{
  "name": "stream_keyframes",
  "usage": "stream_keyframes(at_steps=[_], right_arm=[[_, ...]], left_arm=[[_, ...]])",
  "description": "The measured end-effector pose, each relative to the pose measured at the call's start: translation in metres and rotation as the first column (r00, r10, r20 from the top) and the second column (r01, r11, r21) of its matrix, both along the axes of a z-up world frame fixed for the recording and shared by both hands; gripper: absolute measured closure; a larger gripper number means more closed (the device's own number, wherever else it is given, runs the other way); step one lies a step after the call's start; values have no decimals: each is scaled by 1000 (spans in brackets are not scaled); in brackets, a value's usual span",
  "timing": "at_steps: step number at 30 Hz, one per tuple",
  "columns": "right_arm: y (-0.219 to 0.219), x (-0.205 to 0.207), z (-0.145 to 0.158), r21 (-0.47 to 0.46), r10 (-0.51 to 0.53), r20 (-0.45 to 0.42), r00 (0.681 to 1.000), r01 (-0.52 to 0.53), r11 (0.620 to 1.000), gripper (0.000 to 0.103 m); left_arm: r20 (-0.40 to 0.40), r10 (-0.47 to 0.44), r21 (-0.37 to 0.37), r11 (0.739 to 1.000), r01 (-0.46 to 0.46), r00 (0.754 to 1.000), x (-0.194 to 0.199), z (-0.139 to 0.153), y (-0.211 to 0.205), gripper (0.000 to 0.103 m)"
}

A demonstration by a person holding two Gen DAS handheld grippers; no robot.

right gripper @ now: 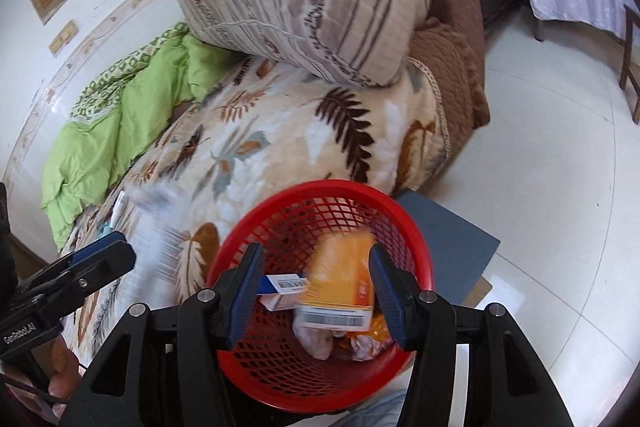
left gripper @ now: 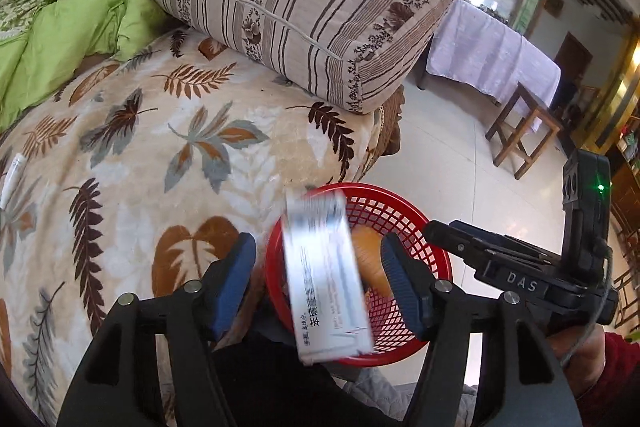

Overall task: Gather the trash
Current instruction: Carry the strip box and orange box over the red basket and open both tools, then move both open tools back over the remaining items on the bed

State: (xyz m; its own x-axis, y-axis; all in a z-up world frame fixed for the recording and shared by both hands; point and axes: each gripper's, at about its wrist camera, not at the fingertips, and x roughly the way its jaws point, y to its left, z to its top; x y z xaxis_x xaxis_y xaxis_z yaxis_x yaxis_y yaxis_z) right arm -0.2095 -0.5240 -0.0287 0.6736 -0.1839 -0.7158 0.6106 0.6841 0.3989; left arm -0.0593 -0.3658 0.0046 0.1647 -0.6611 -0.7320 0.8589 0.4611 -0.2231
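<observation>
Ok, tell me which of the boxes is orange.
The orange box between the right gripper jaws, over the red basket. The box between the left gripper jaws is white with printed text.

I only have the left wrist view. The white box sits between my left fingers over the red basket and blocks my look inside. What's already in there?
Observer: In the right wrist view, a small white-and-blue box and some crumpled paper lie inside the red basket.
Operator: And the orange thing I glimpse behind my box?
Observer: That's an orange box with a barcode label, motion-blurred, over the basket. It sits between the fingers of the right gripper, which are spread wide and not clamped on it.
</observation>
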Motion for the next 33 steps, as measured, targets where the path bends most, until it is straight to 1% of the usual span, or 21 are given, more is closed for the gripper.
stream_keyframes(at_steps=[2, 5, 8, 10, 12, 14, 16, 18, 20, 22, 24, 27, 28, 29, 30, 31, 33], right_arm=[[1, 6, 7, -37, 4, -1, 1000, -4, 999, 45], [10, 28, 20, -61, 59, 30, 998, -57, 997, 45], [32, 68, 32, -73, 159, 57, 986, -154, 985, 45], [52, 97, 36, -79, 234, 66, 970, -228, 970, 45], [74, 127, 37, -81, 293, 67, 954, -287, 954, 45], [97, 159, 38, -88, 350, 69, 934, -344, 935, 45], [120, 190, 36, -91, 404, 63, 912, -398, 913, 45], [139, 214, 32, -75, 442, 62, 895, -438, 896, 45], [159, 238, 29, -69, 475, 52, 878, -471, 879, 45], [173, 253, 24, -64, 483, 52, 874, -480, 875, 45], [188, 264, 17, -61, 504, 54, 862, -501, 863, 45], [201, 271, 6, -56, 530, 36, 847, -528, 848, 45], [205, 273, 1, -55, 539, 19, 842, -537, 842, 45], [204, 272, 0, -55, 541, 11, 841, -540, 840, 45], [204, 272, 1, -58, 545, 23, 838, -543, 838, 45], [203, 273, 3, -67, 546, 30, 837, -543, 837, 45], [200, 275, 1, -64, 540, 24, 841, -538, 841, 45]], left_arm=[[9, 33, -3, 999, -33, 999, 9, 2, 11, 39], [13, 100, -13, 995, -99, 995, 27, 6, 32, 39], [20, 190, -14, 982, -189, 982, 50, 8, 62, 38], [22, 257, -6, 967, -256, 966, 68, 7, 85, 38], [17, 330, -1, 944, -330, 944, 89, 5, 112, 38], [24, 407, 7, 913, -408, 913, 110, 3, 139, 38], [30, 482, 20, 876, -483, 876, 130, 0, 168, 38], [31, 542, 38, 839, -543, 840, 150, -4, 194, 38], [43, 605, 61, 793, -606, 795, 176, -8, 221, 38], [33, 654, 79, 752, -654, 756, 205, -14, 244, 38], [27, 694, 107, 714, -692, 720, 233, -23, 258, 38], [30, 724, 144, 679, -720, 689, 277, -36, 269, 38], [34, 731, 153, 671, -726, 682, 288, -40, 269, 35], [30, 733, 160, 668, -727, 680, 304, -46, 267, 33], [30, 737, 170, 662, -730, 675, 317, -51, 264, 31], [35, 743, 184, 653, -735, 669, 329, -56, 260, 31], [22, 747, 212, 646, -733, 665, 352, -69, 251, 31]])
